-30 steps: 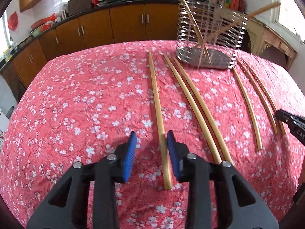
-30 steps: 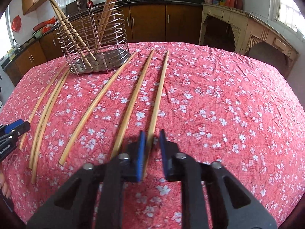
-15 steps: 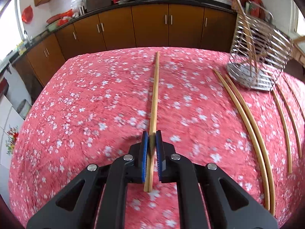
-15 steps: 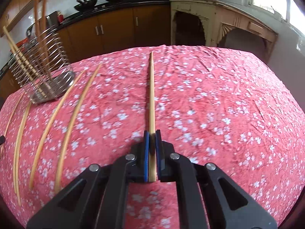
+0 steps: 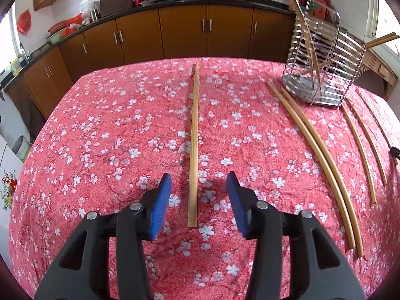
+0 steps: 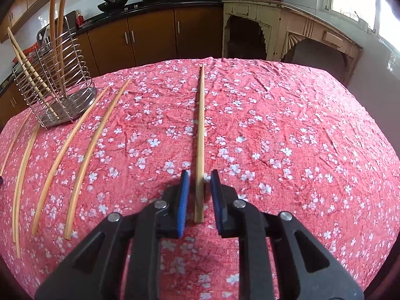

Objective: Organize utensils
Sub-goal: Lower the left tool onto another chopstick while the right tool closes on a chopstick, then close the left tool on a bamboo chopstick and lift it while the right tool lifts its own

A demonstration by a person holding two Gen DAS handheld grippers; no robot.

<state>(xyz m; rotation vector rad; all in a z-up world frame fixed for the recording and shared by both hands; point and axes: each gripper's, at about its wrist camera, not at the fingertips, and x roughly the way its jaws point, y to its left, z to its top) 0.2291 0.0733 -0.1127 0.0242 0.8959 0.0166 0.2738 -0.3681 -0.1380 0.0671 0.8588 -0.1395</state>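
The right gripper [image 6: 199, 187] stands parted around a chopstick [image 6: 200, 135], pads [image 6: 184, 197] just clear of it; holder [image 6: 56, 95] far left.

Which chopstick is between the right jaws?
The straight lone chopstick lying between the right gripper's open jaws; the others lie far left, near the rack.

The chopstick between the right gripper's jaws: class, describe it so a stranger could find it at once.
On the pink floral tablecloth, right of the wire utensil rack, lie several bamboo chopsticks. This chopstick lies alone, straight, its near end between the open jaws of the right gripper; the others lie leftward, nearer the rack.
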